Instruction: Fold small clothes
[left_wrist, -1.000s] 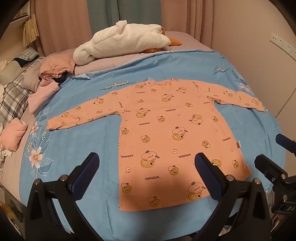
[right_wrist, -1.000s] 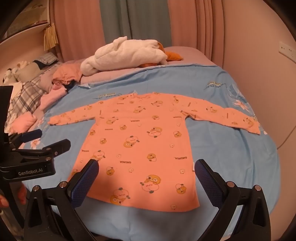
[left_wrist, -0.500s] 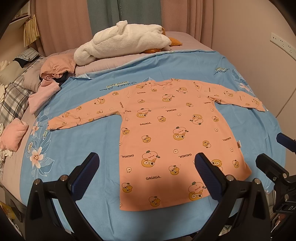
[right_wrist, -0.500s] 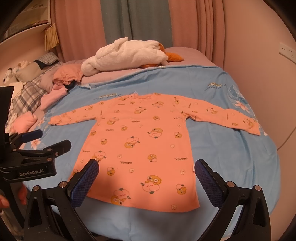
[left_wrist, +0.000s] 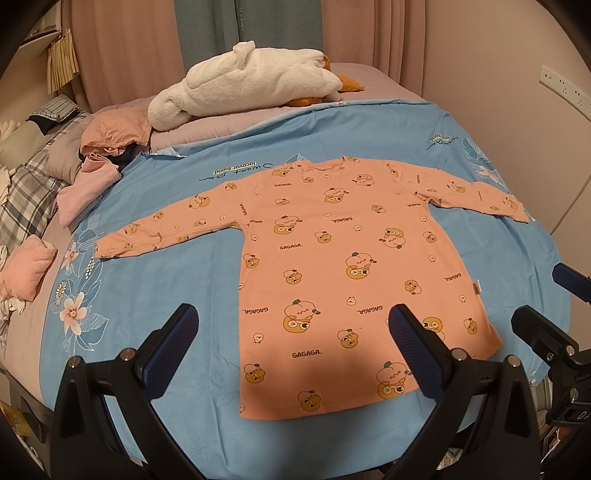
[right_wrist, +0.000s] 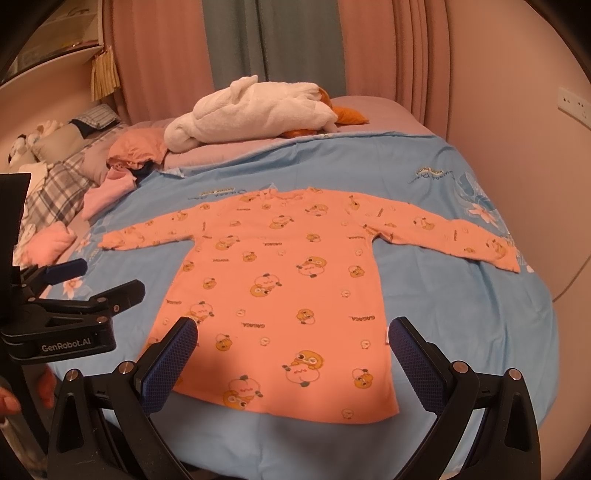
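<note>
The orange long-sleeved child's shirt with cartoon prints (left_wrist: 343, 266) lies flat, sleeves spread, in the frame centre on the blue bed cover (left_wrist: 155, 295). The left gripper (left_wrist: 291, 347) and the right gripper (right_wrist: 291, 350) both stand wide apart at the lower frame, holding nothing.

Orange long-sleeved shirt (right_wrist: 280, 288) lies flat on the blue bedspread (right_wrist: 461, 332), both sleeves stretched out left and right, collar at the far end, hem nearest. Right gripper (right_wrist: 288, 354) hangs over the near hem with its jaws spread wide, blue pads (right_wrist: 170, 362) either side of the shirt's body, touching nothing. At the left edge, the left gripper (right_wrist: 99, 280) sits over the bedspread's left side, fingers parted, nothing between them. Far back, a white plush toy (right_wrist: 255, 110) rests on the mauve bedding, with pink clothes (right_wrist: 107, 192) heaped to the left.
</note>
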